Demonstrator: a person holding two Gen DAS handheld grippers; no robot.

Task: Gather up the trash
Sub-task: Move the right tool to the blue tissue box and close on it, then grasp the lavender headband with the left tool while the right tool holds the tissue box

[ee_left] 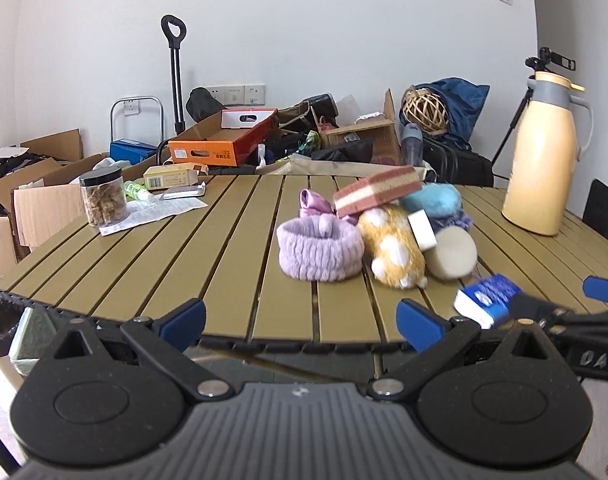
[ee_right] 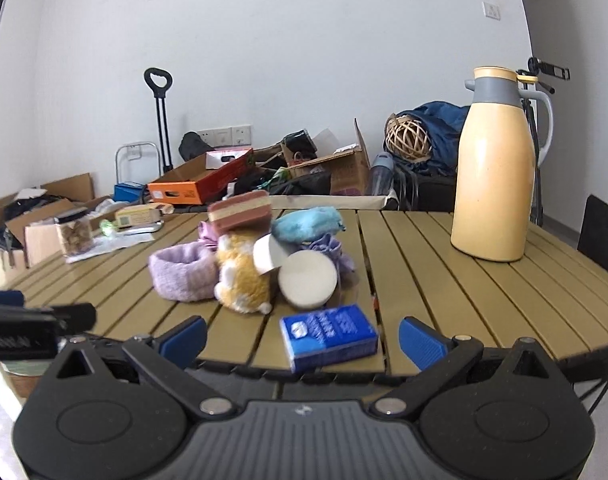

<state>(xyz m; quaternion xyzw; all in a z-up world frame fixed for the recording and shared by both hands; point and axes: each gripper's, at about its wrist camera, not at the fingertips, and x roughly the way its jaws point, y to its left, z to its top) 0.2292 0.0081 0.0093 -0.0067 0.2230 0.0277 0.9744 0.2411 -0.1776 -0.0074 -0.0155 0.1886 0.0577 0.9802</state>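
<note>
Clear jar [ee_left: 103, 200], black lid, brown bits inside, is seen at 10 o'clock on table [ee_left: 231, 256]. Left gripper [ee_left: 301, 322] & right gripper [ee_right: 301, 338] are held wide open, nothing gripped; blue packet [ee_right: 328, 337] is seen betw. right fingers, untouched.

Low in my right view, centre frame, a small blue-and-white printed cardboard packet [ee_right: 328, 337] lies flat near the slatted olive bench's [ee_right: 444, 264] front edge, closed, slightly skewed.

White wall [ee_left: 304, 20], wall sockets [ee_left: 233, 95], slatted olive table [ee_left: 183, 264], daylight.
</note>
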